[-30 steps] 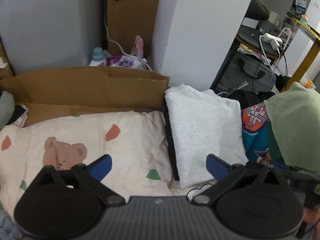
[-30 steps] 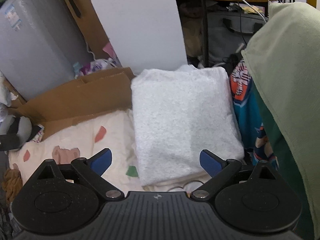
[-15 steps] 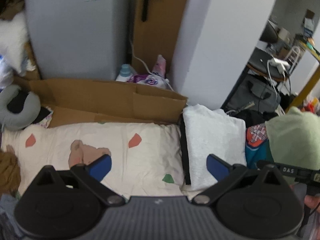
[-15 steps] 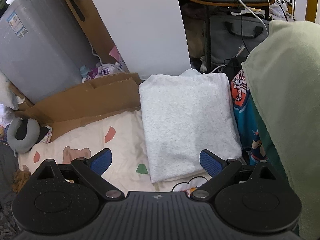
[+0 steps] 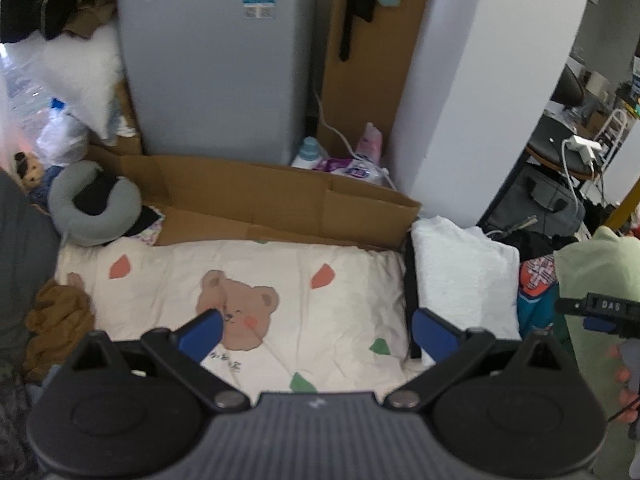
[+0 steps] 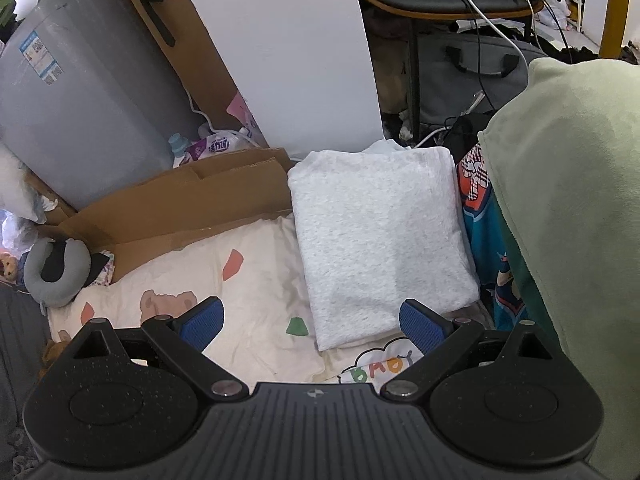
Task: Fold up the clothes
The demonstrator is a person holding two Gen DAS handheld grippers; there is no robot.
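Grey ring-shaped neck cushion (image 5: 94, 210) at far left, beside flattened brown cardboard box (image 5: 280, 204). Cream bear-print bedsheet (image 5: 256, 296) spreads below. Left gripper (image 5: 316, 330) above sheet, blue fingers wide apart, holding nothing. Folded light-grey fleecy garment (image 6: 380, 240) lies flat, neat rectangle, on sheet's right edge. Right gripper (image 6: 312, 324) spread wide, empty, near garment's front edge. Pale-green fleece cloth (image 6: 572, 184) hangs at far right.
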